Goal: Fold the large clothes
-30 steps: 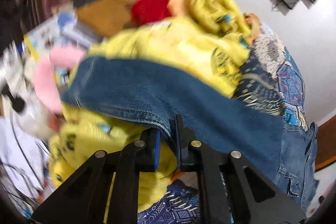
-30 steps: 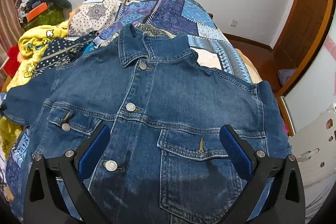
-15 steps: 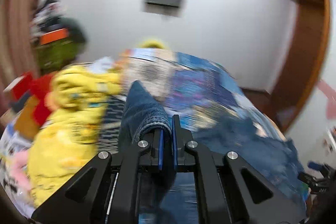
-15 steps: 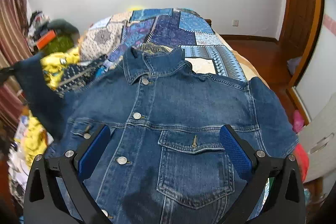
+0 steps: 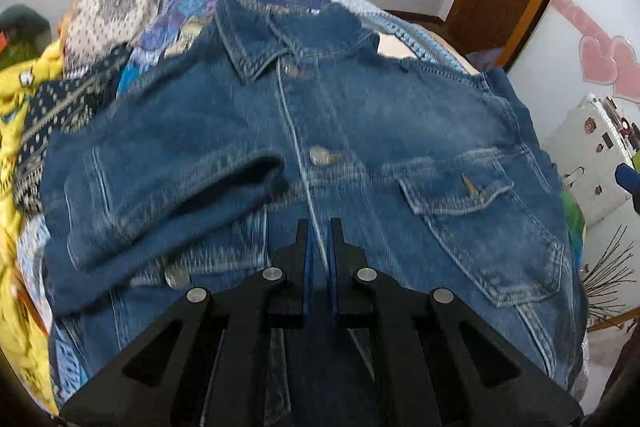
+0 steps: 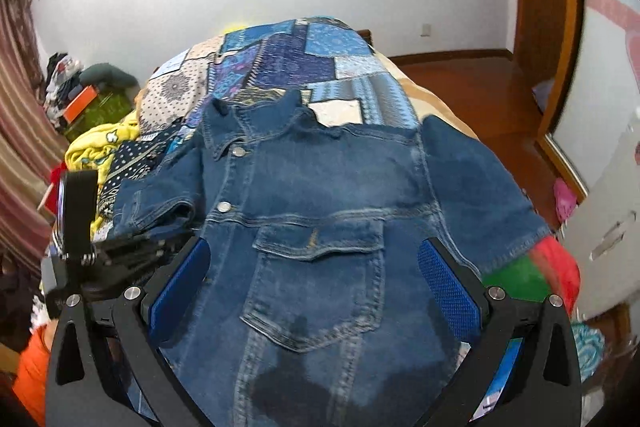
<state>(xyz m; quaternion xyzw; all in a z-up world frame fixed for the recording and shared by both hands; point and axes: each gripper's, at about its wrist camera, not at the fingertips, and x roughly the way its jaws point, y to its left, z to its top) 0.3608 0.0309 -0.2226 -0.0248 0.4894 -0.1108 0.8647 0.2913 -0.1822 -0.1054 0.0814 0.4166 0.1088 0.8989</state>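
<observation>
One denim jacket [image 6: 328,211] lay on the bed [image 6: 280,67]; left claw [image 5: 318,239] nearly clenched, empty; right claw [image 6: 314,279] released.

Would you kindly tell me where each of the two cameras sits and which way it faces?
Left wrist: on the left gripper, looking along its nearly closed, empty fingers at the denim jacket with one sleeve folded across the chest.
Right wrist: on the right gripper, fingers wide apart over the jacket's pocket; the left gripper shows at left.
Both share the jacket on the patchwork bedspread.
</observation>
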